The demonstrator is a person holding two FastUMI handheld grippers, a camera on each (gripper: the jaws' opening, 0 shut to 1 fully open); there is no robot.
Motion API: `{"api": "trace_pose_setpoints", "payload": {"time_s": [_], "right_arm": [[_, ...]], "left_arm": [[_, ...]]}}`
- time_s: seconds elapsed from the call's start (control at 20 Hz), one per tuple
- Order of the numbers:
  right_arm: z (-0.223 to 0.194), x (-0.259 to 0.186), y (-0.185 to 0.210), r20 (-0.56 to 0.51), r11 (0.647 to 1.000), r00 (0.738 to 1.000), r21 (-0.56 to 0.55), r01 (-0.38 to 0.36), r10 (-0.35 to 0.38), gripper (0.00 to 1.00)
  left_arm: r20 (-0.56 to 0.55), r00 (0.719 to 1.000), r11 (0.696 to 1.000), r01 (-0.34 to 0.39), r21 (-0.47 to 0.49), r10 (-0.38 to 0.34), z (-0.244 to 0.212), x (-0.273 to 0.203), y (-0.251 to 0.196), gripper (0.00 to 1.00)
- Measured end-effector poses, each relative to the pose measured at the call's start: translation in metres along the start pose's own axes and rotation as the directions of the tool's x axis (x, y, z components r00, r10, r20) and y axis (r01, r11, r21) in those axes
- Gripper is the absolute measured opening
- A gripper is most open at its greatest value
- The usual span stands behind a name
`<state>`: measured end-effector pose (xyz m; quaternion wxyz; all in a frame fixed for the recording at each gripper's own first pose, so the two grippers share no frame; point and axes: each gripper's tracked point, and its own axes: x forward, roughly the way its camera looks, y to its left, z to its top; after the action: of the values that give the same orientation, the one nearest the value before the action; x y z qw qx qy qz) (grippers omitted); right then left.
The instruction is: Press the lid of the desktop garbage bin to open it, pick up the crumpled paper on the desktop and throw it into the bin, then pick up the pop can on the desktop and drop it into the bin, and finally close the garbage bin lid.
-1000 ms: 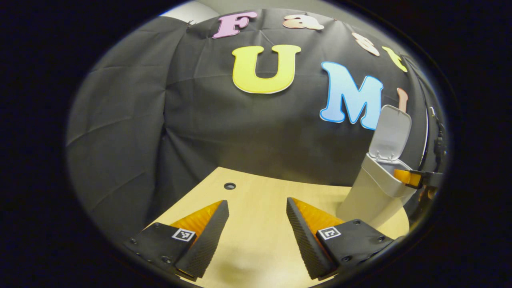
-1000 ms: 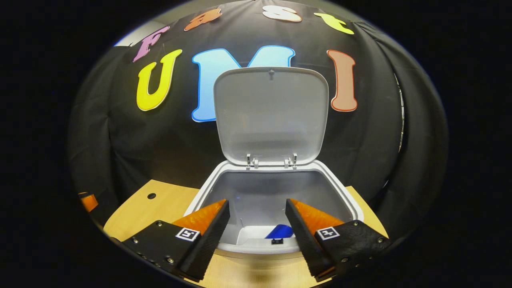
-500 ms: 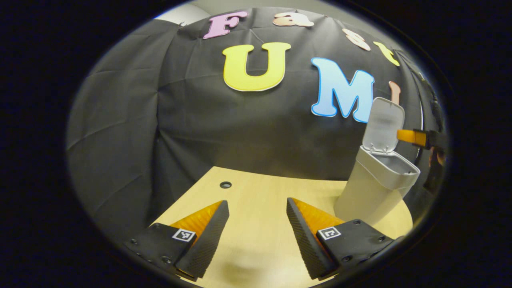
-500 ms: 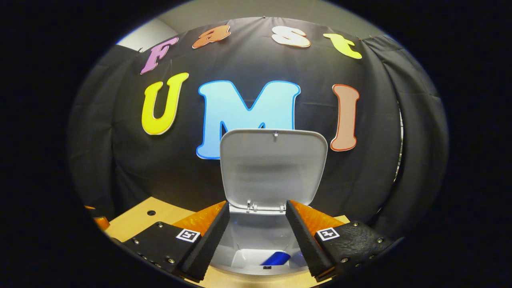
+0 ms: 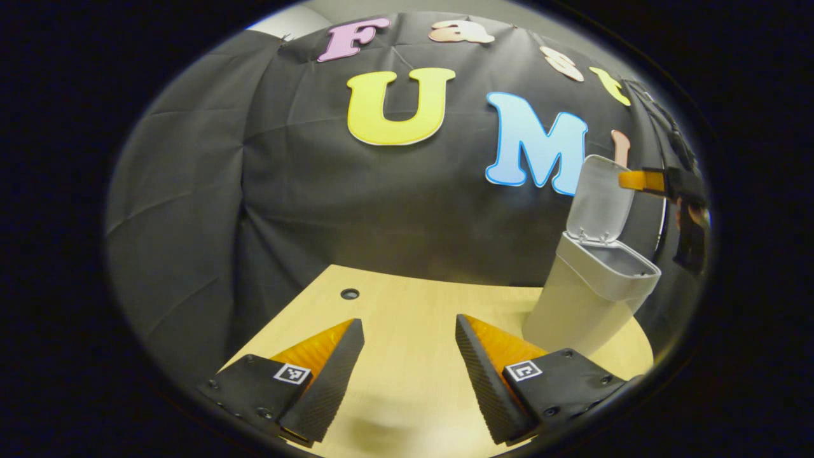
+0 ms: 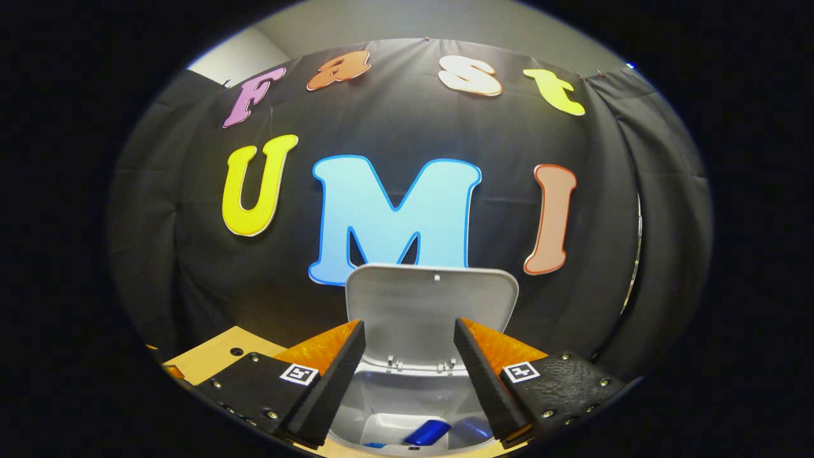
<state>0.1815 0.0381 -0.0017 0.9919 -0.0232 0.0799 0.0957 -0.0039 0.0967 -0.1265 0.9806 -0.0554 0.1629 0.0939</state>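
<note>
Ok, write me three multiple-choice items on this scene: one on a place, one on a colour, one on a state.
1. Where is the pop can?
A. on the desk
B. inside the garbage bin
C. between a gripper's fingers

2. What colour is the pop can?
A. blue
B. red
C. green

3. How is the bin lid?
A. shut
B. lying on the desk
C. raised open

Answers:
1 B: the right gripper view looks down into the bin and shows the can at its bottom.
2 A: its side shows blue.
3 C: it stands upright on its hinges behind the opening.
</note>
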Motion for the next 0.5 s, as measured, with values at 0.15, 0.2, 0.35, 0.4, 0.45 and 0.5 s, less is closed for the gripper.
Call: {"api": "trace_pose_setpoints", "payload": {"time_s": [0.15, 0.2, 0.35, 0.4, 0.45, 0.5], "right_arm": [[0.027, 0.009, -0.004, 0.042, 1.0, 0.999, -0.017, 0.005, -0.004, 0.9], [0.034, 0.013, -0.004, 0.054, 1.0, 0.998, -0.023, 0.008, -0.006, 0.9], [0.052, 0.023, -0.006, 0.085, 1.0, 0.996, -0.026, 0.011, -0.009, 0.9], [0.054, 0.028, -0.006, 0.087, 1.0, 0.996, -0.02, 0.012, -0.01, 0.9], [0.056, 0.033, -0.008, 0.086, 1.0, 0.996, -0.019, 0.019, -0.017, 0.89], [0.057, 0.038, -0.011, 0.083, 1.0, 0.996, -0.018, 0.025, -0.024, 0.89]], "left_arm": [[-0.002, 1.0, 1.0, 0.001, 0.005, -0.001, -0.002, 0.0, -0.001, 0.96], [-0.004, 1.0, 1.0, 0.002, 0.003, -0.002, -0.004, 0.0, 0.0, 0.95], [-0.009, 1.0, 1.0, -0.001, -0.012, 0.001, -0.005, -0.001, 0.002, 0.96], [-0.009, 1.0, 1.0, -0.004, -0.014, 0.004, -0.005, 0.0, 0.003, 0.96], [-0.008, 1.0, 1.0, -0.008, -0.012, 0.008, -0.005, -0.001, 0.005, 0.95], [-0.009, 1.0, 1.0, -0.013, -0.009, 0.013, -0.005, -0.001, 0.007, 0.96]]}}
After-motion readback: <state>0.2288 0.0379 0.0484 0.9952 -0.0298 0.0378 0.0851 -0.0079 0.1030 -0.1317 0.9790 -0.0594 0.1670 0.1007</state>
